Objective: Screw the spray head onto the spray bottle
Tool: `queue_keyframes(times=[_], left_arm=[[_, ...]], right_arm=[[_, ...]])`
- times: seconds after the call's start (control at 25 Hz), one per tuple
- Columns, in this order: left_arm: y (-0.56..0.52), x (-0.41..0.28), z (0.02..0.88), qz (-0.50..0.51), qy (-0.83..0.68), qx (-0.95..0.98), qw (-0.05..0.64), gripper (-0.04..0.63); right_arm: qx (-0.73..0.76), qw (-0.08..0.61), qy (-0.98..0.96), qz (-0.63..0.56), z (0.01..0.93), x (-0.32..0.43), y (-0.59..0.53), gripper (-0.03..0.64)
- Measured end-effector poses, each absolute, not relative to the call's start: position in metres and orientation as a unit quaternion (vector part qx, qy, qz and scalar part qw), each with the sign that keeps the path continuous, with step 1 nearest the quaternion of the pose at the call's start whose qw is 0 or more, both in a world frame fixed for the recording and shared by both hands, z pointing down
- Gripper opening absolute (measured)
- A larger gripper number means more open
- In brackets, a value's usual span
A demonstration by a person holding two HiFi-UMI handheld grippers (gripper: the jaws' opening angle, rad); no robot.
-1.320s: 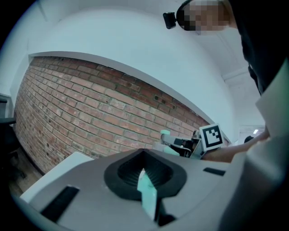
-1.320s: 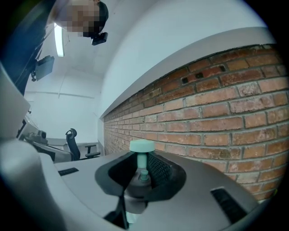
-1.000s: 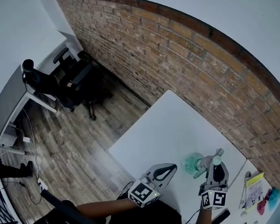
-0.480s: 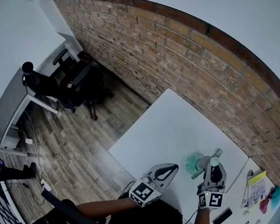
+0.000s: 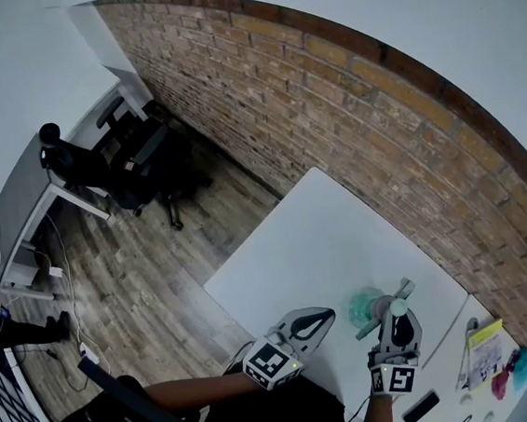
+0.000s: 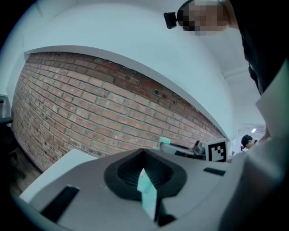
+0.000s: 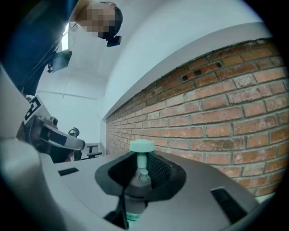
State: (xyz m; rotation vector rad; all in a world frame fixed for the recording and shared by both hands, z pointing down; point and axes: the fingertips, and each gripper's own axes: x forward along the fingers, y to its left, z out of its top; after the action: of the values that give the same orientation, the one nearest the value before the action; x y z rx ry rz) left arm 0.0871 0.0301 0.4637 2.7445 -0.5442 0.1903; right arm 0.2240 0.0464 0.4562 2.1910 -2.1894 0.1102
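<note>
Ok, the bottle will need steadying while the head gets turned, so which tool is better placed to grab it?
Left. The right tool is shut on the spray head at the bottle. The left tool is shut, empty and close beside it, so probably needs only to open and reach across.

Mint-green spray head (image 7: 142,145), red-brown brick wall (image 5: 327,105), white table (image 5: 313,238).

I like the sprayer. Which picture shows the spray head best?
The right gripper view: the spray head sits close in the right hand-held gripper. The head view shows it tiny; the left gripper view shows only a sliver.
</note>
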Motion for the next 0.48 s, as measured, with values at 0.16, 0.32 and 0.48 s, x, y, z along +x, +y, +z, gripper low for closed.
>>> queue_keyframes(times=[0.16,0.32,0.48], left_arm=[[0.0313,0.0905,0.4620,0.067,-0.185,0.967,0.163,-0.002],[0.0293,0.0890,0.4623,0.068,-0.191,0.966,0.163,0.000],[0.0302,0.0892,0.4620,0.068,-0.190,0.966,0.164,-0.002]], right_arm=[[0.703,0.024,-0.710,0.031,0.4563,0.2232,0.0468,0.067],[0.695,0.035,-0.718,0.023,0.4606,0.2167,0.0476,0.067],[0.696,0.029,-0.717,0.021,0.4633,0.2149,0.0512,0.067]])
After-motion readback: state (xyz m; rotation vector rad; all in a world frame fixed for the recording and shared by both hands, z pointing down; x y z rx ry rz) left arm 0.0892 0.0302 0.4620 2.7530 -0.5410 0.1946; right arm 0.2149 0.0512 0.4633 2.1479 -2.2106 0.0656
